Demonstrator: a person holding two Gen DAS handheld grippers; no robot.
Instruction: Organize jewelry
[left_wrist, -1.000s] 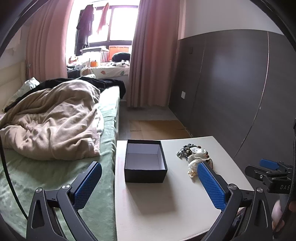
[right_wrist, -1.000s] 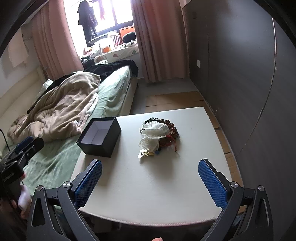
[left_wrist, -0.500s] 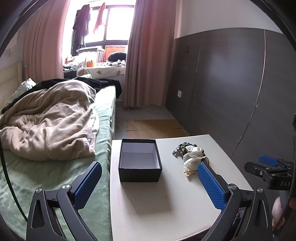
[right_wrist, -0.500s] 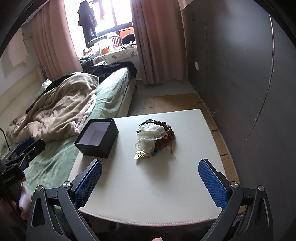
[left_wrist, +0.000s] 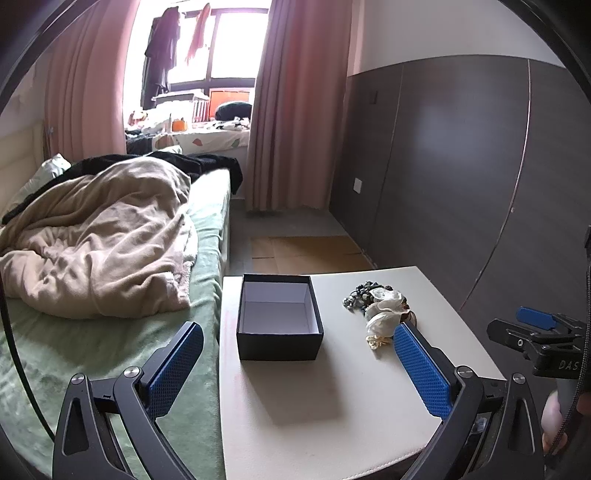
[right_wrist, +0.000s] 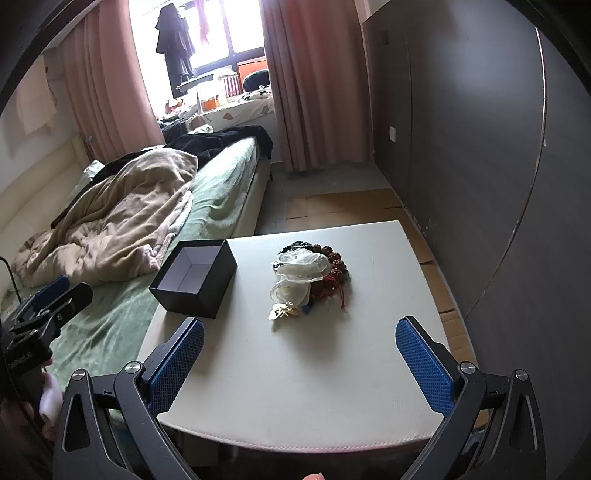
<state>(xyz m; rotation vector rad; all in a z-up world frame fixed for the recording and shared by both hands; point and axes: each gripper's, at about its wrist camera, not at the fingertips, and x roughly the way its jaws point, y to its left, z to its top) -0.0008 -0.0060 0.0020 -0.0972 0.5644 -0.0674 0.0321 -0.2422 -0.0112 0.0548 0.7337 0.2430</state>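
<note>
**Jewelry heap, box empty**

Partial lettering "DAS" on right gripper (left_wrist: 535, 325) body. Both grippers spread wide, holding nothing; left gripper (left_wrist: 299, 354). Tangled jewelry pile (right_wrist: 308, 278) mid-frame on cream square table (right_wrist: 295, 387), beside open black cardboard box (right_wrist: 194, 278). Green-sheeted bed (right_wrist: 122, 314) at left.

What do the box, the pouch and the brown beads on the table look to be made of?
Box: likely rigid cardboard, matte black outside, pale lining; sharp edges and thin walls suggest it.
Pouch: sheer cream fabric, perhaps organza; it is translucent and crumpled.
Brown beads: possibly wood or seed; dull, knobbly, reddish brown. Too small to be sure.
Table: off-white, matte; its stitched front edge hints at a leatherette cover.
</note>
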